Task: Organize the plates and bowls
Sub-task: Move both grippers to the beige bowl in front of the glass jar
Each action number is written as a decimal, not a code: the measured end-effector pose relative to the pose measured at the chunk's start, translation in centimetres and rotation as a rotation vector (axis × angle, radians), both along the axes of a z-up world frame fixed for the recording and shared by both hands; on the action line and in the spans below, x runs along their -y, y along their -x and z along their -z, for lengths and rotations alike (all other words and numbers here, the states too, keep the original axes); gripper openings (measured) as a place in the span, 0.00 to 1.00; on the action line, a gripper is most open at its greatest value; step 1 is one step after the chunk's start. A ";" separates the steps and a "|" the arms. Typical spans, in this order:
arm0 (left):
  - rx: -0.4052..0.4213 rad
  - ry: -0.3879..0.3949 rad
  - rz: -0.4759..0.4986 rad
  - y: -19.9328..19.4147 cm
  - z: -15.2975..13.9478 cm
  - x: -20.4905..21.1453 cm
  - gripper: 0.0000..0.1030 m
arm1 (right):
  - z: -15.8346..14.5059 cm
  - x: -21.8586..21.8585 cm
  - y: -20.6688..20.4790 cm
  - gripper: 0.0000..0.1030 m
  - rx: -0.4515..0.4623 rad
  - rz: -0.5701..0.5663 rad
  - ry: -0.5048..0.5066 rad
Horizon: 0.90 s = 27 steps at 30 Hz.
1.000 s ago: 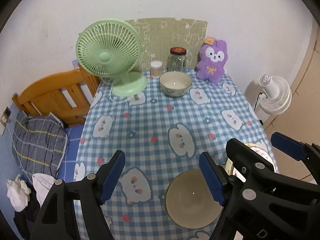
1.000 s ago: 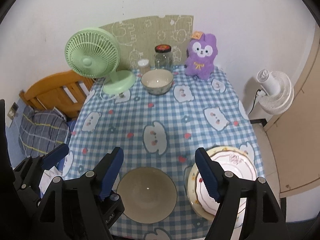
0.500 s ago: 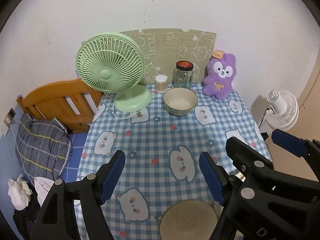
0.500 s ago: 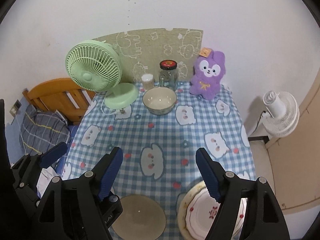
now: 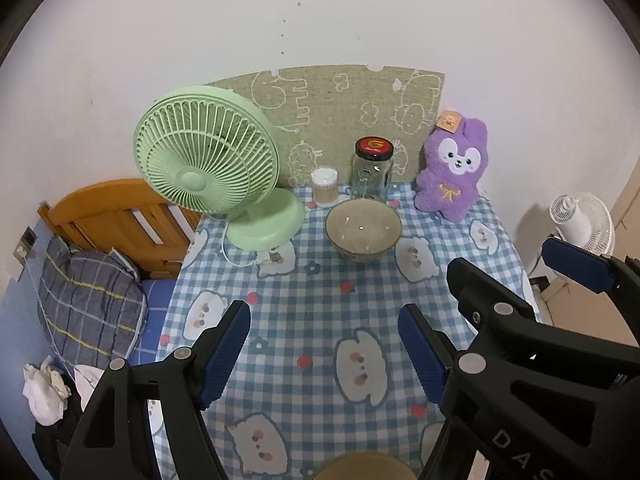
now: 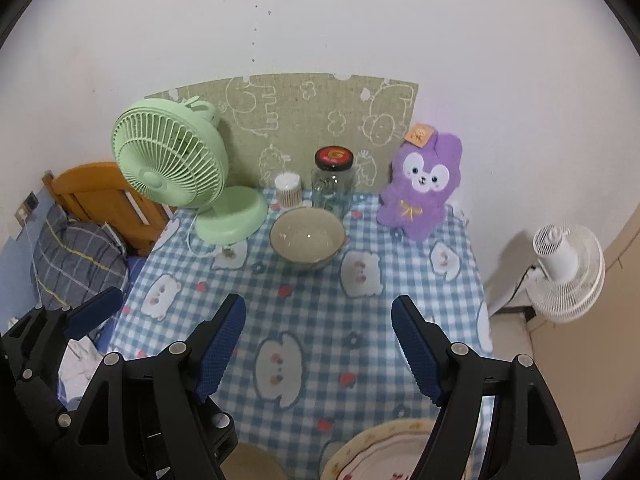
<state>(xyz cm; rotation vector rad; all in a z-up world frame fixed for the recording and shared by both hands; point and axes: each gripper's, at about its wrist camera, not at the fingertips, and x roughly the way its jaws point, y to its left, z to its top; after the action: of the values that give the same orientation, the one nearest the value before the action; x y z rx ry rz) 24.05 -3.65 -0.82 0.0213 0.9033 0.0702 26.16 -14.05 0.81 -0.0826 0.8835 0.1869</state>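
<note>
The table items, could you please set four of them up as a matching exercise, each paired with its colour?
Things:
1. fan
2. plush
3. jar lid
4. tablecloth

Colours:
A. blue and white check
B. red and black
C. pale green
D. purple

Pairs: 1-C, 2-D, 3-B, 4-A

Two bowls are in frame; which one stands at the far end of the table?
The patterned bowl just in front of the glass jar stands there. The other, plain tan bowl is cut off by the picture's bottom edge.
</note>
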 end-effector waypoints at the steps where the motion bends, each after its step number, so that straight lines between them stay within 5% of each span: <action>1: -0.003 0.003 -0.005 -0.5 0.1 0.1 0.76 | 0.1 0.1 -0.5 0.76 -0.002 -0.002 -0.001; 27: -0.015 -0.020 -0.084 -12.0 3.7 0.3 0.76 | 4.0 0.6 -12.3 0.76 -0.025 -0.044 -0.015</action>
<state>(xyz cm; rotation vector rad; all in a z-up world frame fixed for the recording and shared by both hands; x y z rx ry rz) 36.01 -3.97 -4.49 0.0020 0.9187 0.1574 38.49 -14.67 -3.19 -0.0853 0.9052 0.2359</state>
